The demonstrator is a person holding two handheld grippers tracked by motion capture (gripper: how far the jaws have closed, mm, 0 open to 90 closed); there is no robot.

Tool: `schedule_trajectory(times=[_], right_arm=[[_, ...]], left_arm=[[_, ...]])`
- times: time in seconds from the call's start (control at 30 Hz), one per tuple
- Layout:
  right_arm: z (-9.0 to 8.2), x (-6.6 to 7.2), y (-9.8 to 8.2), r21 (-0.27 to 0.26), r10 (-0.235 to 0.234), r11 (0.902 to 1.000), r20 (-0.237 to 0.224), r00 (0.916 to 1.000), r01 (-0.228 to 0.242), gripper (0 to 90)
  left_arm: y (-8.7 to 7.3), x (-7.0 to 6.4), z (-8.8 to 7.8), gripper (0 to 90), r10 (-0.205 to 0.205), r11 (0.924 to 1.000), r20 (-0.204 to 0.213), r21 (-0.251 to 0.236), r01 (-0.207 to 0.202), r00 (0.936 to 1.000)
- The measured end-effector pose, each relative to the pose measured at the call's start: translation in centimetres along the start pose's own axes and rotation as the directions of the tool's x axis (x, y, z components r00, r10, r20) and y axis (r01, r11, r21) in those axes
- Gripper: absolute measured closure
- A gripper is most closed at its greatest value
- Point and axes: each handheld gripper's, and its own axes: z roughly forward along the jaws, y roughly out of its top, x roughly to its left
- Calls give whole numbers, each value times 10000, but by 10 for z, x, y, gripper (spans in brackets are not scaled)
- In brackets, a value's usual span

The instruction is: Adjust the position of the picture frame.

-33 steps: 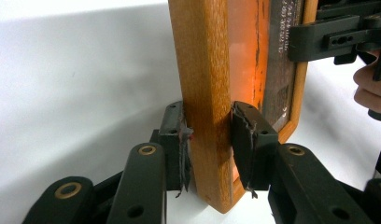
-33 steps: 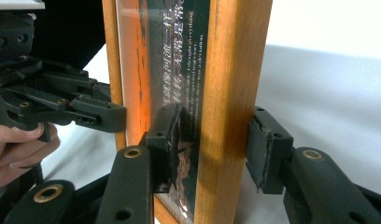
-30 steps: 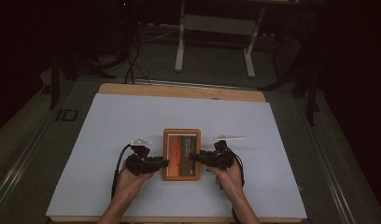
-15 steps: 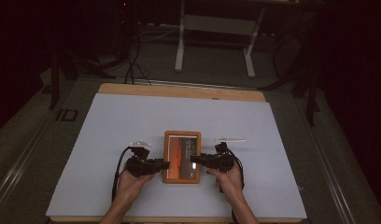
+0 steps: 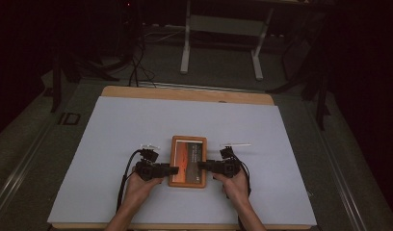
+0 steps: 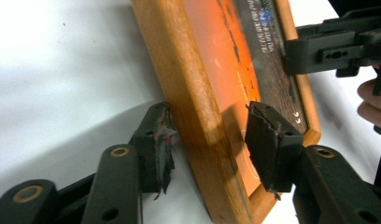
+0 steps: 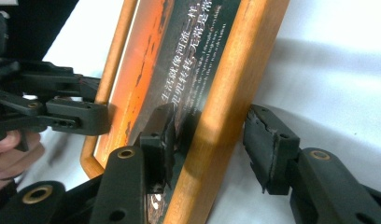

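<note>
Near my edge of the table, the picture frame (image 5: 188, 161) lies flat on the pale sheet (image 5: 117, 130), and I have a gripper at each of its long sides. My left gripper (image 5: 173, 169) straddles the frame's left rail: in the left gripper view one pad (image 6: 163, 144) sits just outside the wood and the other (image 6: 268, 140) stands over the orange print, with clear gaps on both sides. Its jaws have just been opening, with the rail between them, so it is released, not clamped. My right gripper (image 5: 202, 165) straddles the opposite rail in the same way. In the right gripper view its inner pad (image 7: 163, 135) is over the dark part of the print, close to the wood, and its outer pad (image 7: 268, 144) stands apart over the sheet. These jaws have also just been opening, loose around the rail.

The frame is a rectangle of warm, rounded, varnished wood with visible grain. Behind its glossy face is an orange picture with a dark band carrying white lettering. My pads are black, with worn, ragged edges.

The sheet is smooth and matte, covering a wooden tabletop (image 5: 185, 94) whose far edge shows. Beyond that, the room is dark, with a grey floor, a white metal stand (image 5: 221, 38) and loose cables (image 5: 137, 67).
</note>
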Motion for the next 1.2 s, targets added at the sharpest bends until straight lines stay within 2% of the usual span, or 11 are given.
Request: schedule_trajectory(times=[0.13, 0.27, 0.4, 0.5, 0.57, 0.77, 0.8, 0.83, 0.9, 1.03, 1.2], right_arm=[[-1, -1, 0, 46, -23, 10000, -52, 10000, 23, 544], [-1, -1, 0, 31, -17, 10000, -80, 10000, 17, 545], [-1, -1, 0, 70, -121, 9999, -64, 9999, 122, 540], [-8, -1, 2, -126, -560, 9983, 448, 9974, 567, 544], [-13, -2, 3, -268, -710, 9970, 492, 9963, 723, 529], [-22, -2, 5, -531, -1066, 9924, 845, 9907, 1113, 528], [-23, -1, 5, -585, -1151, 9910, 920, 9891, 1208, 526], [-26, 1, 5, -614, -1375, 9874, 1222, 9829, 1458, 520], [-28, 4, 5, -642, -1588, 9834, 1471, 9763, 1696, 509], [-30, 9, 5, -578, -2014, 9750, 1770, 9634, 2144, 492], [-31, 11, 6, -534, -2198, 9710, 1857, 9577, 2332, 485]], left_arm=[[1, 0, 1, 498, 251, 9997, -1, -77, -251, 9997], [0, -1, 1, 466, 480, 9986, -235, -195, -484, 9986], [0, 2, -2, 430, 374, 9991, -390, -199, -382, 9985], [1, 4, -7, 427, 415, 9984, -434, -370, -431, 9982], [0, 4, -11, 427, 682, 9963, -701, -482, -716, 9952], [-1, 1, -17, 444, 1033, 9917, -943, -671, -1099, 9902], [-1, -1, -19, 446, 1124, 9904, -977, -700, -1195, 9888], [-1, -2, -20, 447, 1262, 9882, -1109, -731, -1347, 9858], [-1, -5, -24, 446, 1448, 9838, -1214, -879, -1559, 9820], [0, -4, -31, 440, 1381, 9807, -1160, -1227, -1522, 9836], [0, 1, -36, 419, 1177, 9810, -869, -1444, -1294, 9892]])
